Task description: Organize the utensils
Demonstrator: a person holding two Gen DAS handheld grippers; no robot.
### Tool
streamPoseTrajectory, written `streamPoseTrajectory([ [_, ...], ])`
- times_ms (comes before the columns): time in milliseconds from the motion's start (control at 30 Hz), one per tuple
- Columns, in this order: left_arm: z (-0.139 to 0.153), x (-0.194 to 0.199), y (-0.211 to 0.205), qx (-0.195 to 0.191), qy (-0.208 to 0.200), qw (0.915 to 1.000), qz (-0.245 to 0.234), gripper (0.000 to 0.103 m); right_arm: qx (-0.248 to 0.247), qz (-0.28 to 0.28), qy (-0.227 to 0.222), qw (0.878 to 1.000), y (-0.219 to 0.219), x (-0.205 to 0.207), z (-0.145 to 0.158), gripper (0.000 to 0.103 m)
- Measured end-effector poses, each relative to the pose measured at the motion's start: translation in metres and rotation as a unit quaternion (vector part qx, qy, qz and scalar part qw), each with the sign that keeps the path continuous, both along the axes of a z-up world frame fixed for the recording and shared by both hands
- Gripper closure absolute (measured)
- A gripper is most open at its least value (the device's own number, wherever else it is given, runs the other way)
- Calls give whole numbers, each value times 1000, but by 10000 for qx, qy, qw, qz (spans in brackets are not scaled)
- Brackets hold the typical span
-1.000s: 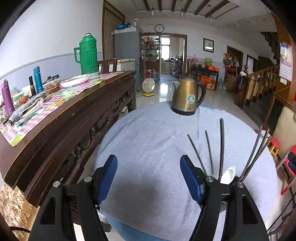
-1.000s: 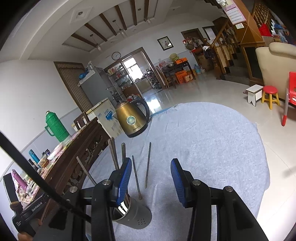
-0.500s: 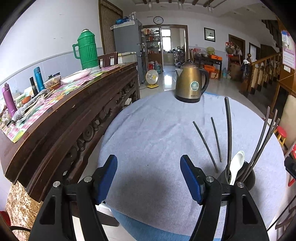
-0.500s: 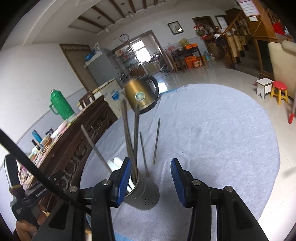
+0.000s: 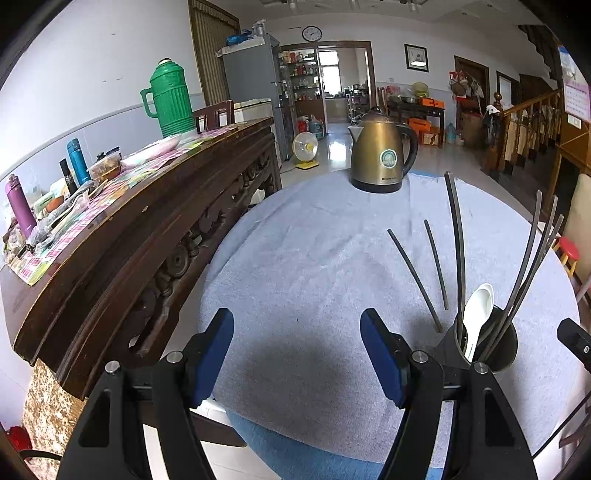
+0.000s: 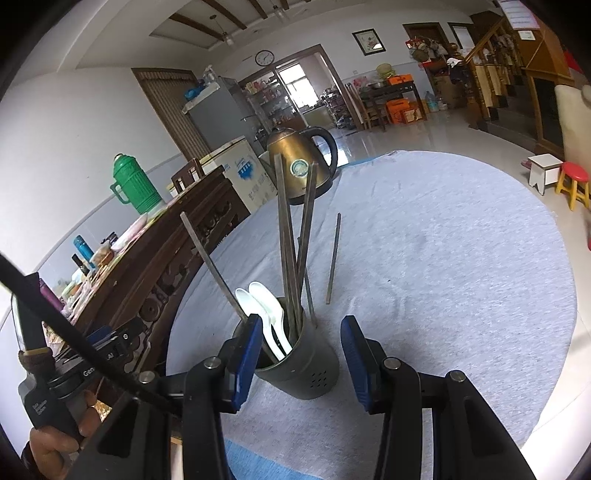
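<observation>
Room: a large tiled hall is showing behind the table, with a wall clock (image 5: 311, 33) hanging over the far doorway.
Table: a round top under a grey cloth (image 5: 314, 266) is sitting just beside a carved wooden sideboard (image 5: 155, 229), which lies at 9 o'clock in the left view.
Kettle: a brass kettle (image 5: 382, 155) is standing upright on the far edge of the cloth, at 12 o'clock.
Thermos: a green thermos (image 5: 170, 98) is standing on the sideboard at 10 o'clock.
Holder: a metal holder (image 6: 299, 354) is standing upright on the cloth, at 4 o'clock in the left view and between the right gripper's fingers in the right view.
Contents: several chopsticks (image 6: 286, 236) and two white spoons (image 6: 264, 306) are leaning inside the holder.
Loose pieces: two chopsticks (image 5: 413, 277) are lying flat on the cloth just beyond the holder, toward the kettle.
Left gripper (image 5: 297, 350): it is hovering over bare cloth, its jaws spread wide and holding nothing.
Right gripper (image 6: 299, 358): its jaws are standing apart on either side of the holder; whether the pads are touching it I cannot tell.
</observation>
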State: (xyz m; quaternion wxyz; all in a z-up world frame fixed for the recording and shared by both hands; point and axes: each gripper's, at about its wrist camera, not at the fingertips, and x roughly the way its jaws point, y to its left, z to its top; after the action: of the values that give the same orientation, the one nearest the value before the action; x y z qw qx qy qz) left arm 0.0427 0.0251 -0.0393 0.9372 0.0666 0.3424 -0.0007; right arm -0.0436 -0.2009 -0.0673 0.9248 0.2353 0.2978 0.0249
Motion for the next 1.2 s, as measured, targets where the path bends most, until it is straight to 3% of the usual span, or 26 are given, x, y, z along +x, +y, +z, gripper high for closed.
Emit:
streamPoseTrajectory([
  [700, -22, 16, 2, 111, 616, 9980, 106, 31, 202, -75, 166, 9996, -19, 1, -9, 56],
  [1200, -20, 11, -2, 163, 571, 9982, 33, 31, 212, 39, 285, 9994, -14, 1, -12, 56],
])
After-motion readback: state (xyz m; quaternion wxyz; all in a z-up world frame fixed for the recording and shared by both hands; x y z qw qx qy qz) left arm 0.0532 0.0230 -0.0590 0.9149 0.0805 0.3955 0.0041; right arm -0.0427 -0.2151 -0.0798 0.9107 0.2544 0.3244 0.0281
